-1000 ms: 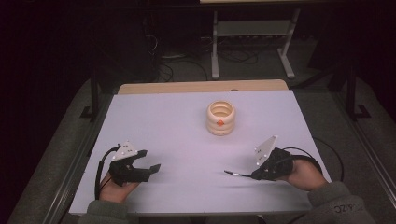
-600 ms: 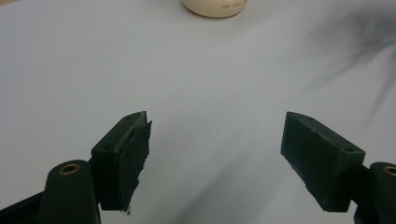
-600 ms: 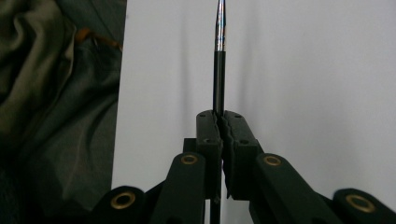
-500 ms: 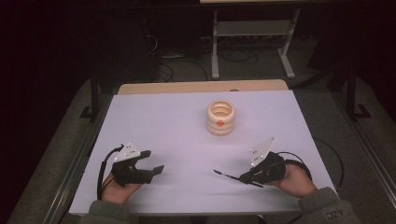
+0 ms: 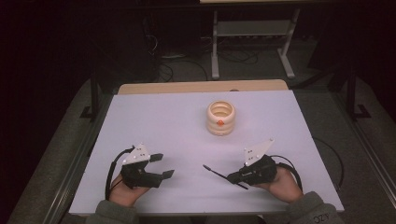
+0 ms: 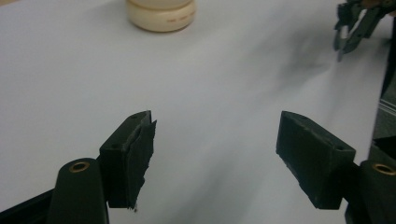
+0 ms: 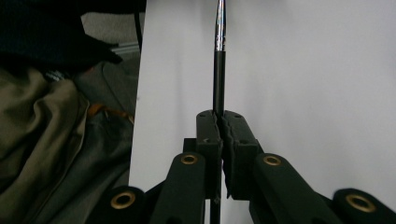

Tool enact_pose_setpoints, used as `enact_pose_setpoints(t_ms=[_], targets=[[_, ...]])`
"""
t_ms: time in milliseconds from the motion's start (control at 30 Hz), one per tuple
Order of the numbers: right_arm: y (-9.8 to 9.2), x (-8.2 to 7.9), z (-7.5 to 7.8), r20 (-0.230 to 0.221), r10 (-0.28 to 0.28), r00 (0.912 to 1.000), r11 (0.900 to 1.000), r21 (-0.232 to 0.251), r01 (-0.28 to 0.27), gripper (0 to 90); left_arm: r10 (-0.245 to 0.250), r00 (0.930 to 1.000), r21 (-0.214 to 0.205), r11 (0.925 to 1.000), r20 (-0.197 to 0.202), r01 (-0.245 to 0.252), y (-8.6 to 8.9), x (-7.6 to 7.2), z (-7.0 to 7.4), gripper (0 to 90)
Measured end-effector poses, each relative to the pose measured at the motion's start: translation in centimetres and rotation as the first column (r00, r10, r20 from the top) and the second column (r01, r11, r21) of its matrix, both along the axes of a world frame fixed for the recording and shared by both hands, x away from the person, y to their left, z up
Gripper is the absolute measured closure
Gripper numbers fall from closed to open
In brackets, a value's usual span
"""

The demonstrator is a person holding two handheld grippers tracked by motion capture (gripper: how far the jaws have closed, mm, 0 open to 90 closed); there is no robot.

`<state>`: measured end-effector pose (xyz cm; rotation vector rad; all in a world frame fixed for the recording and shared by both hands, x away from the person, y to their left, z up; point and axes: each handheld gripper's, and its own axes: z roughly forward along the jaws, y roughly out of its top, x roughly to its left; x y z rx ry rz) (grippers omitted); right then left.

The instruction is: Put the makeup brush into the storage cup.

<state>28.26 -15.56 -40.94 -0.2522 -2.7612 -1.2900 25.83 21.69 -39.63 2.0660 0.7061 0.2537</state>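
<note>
The right gripper (image 5: 219,173) has its jaws clamped on a thin stick (image 7: 218,79). The stick is long and skinny, dark near the jaws and shiny silver farther out. Its long side points toward the left edge of the counter (image 5: 154,112), at the left gripper (image 5: 161,165). The left gripper's jaws stand wide apart with nothing between them, and they have just been closing a little. A round cream pot (image 5: 220,117) sits well apart from both, near the far edge. The right gripper looks a bit nearer to it.
</note>
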Motion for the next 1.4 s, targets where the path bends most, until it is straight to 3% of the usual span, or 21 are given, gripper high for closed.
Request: enact_pose_setpoints(t_ms=[200, 567, 733, 867, 1100, 1200, 1400], targets=[[1.0, -0.3, 0.0, -0.004, -0.006, 1.0000, 0.9957, 0.093, 0.007, 85.0, -0.069, 0.9975, -0.013, 0.9975, -0.012, 0.069, -1.9, -0.4, 0.1, 30.3], [2.7, -0.6, -0.5, -0.009, -0.022, 0.9997, 0.9797, 0.199, 0.023, 85.0, -0.172, 0.9849, -0.053, 0.9840, -0.022, 0.170, -3.6, -0.4, 0.8, 46.0], [3.5, -0.7, -0.7, -0.004, -0.029, 0.9996, 0.9760, 0.216, 0.029, 85.0, -0.210, 0.9774, -0.062, 0.9762, -0.026, 0.208, -4.1, -0.2, 1.1, 52.7], [3.9, -0.8, -0.7, -0.010, -0.042, 0.9991, 0.9685, 0.245, 0.044, 85.0, -0.235, 0.9713, -0.086, 0.9690, -0.035, 0.231, -4.6, -0.1, 1.2, 57.8], [4.4, -1.0, -0.9, 0.010, -0.043, 0.9990, 0.9670, 0.252, 0.039, 85.0, -0.275, 0.9587, -0.142, 0.9542, -0.072, 0.263, -5.6, 0.1, 0.8, 65.0], [4.3, -1.0, -0.8, 0.016, -0.045, 0.9989, 0.9656, 0.257, 0.039, 85.0, -0.281, 0.9555, -0.156, 0.9513, -0.088, 0.266, -5.7, 0.2, 0.7, 67.6], [4.5, -1.1, -1.1, 0.029, -0.047, 0.9985, 0.9663, 0.254, 0.038, 85.0, -0.274, 0.9569, -0.193, 0.9481, -0.095, 0.253, -5.5, 0.4, 0.8, 70.4]])
